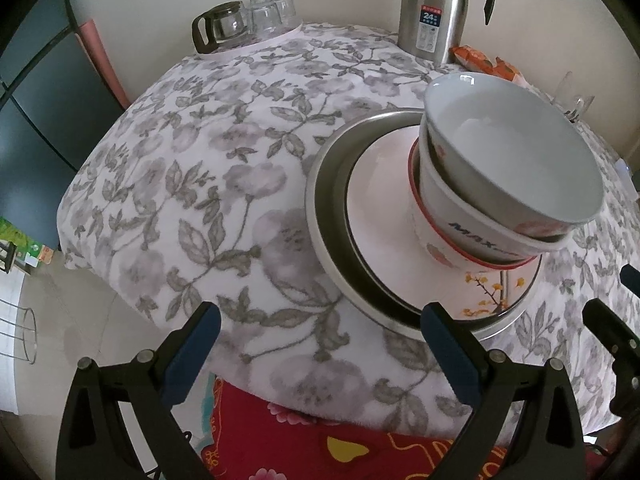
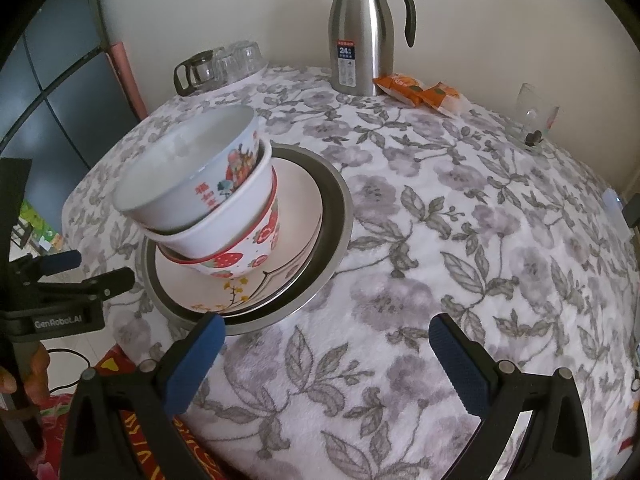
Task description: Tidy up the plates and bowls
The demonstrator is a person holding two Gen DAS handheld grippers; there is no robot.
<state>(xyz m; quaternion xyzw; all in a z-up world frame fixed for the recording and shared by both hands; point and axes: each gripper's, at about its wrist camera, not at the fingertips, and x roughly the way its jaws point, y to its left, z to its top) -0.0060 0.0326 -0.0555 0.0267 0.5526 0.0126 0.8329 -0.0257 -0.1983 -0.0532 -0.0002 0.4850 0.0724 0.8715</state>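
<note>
1. Plates and bowls sit as one stack on the floral tablecloth (image 2: 460, 208), near its front edge: a steel plate (image 2: 340, 216) at the bottom, a white flowered plate (image 2: 240, 296) on it.
2. Three nested bowls lean on that plate; we see the top bowl (image 1: 516, 160) tilted inside a lettered bowl (image 1: 472, 232) and a strawberry bowl (image 2: 260, 240).
3. Our left gripper (image 1: 320, 336) and right gripper (image 2: 326, 340) hover wide open, holding nothing.
4. We judge the leaning tower the risk: nudging the plate rim could slide the top bowl off.
</note>
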